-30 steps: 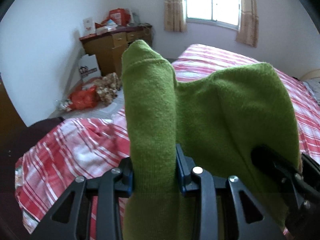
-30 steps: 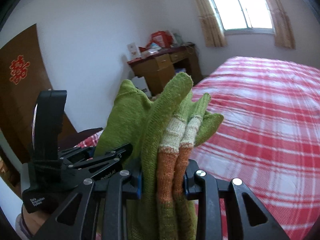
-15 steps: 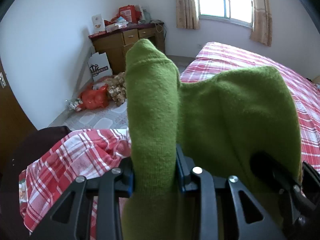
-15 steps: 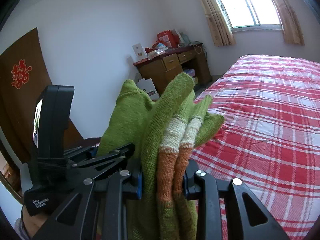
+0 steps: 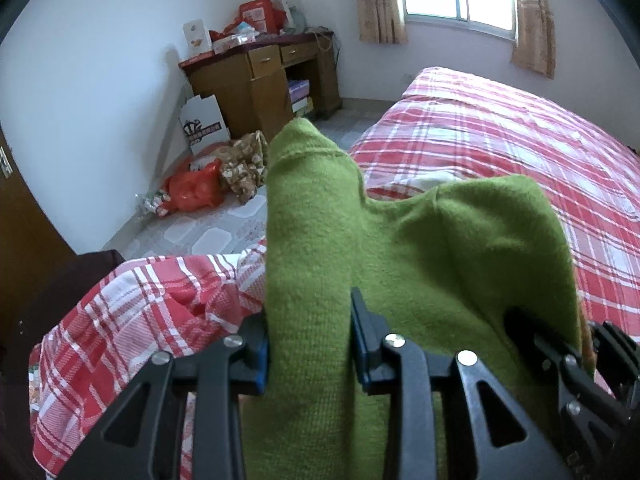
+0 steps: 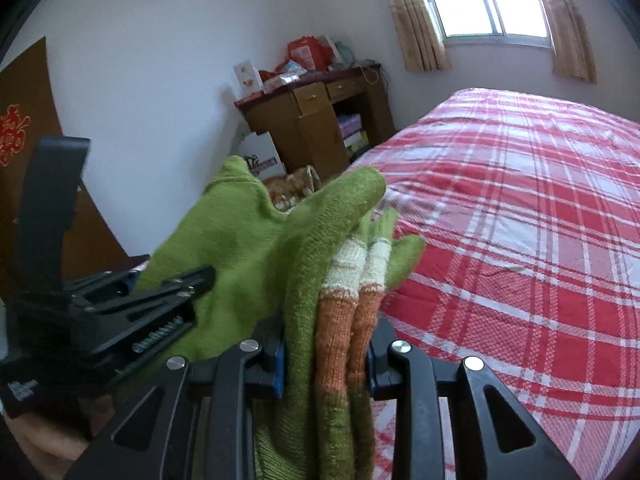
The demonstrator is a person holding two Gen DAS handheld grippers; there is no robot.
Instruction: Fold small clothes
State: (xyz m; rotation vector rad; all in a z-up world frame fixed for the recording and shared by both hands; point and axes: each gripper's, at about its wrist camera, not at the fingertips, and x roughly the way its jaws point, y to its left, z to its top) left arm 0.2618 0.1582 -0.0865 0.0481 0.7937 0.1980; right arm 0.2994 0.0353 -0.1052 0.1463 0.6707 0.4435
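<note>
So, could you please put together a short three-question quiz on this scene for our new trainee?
1. True or false: the left gripper is shut on part of the green knitted garment.
2. Multiple choice: in the right wrist view, the bands pinched in the right gripper beside the green knit are A) blue and black, B) orange and cream, C) purple and grey.
3. Fill in: the bed ahead is covered by a red and white ______ bedspread.

Key: 1 true; 2 B, the orange and cream striped bands; 3 checked.
</note>
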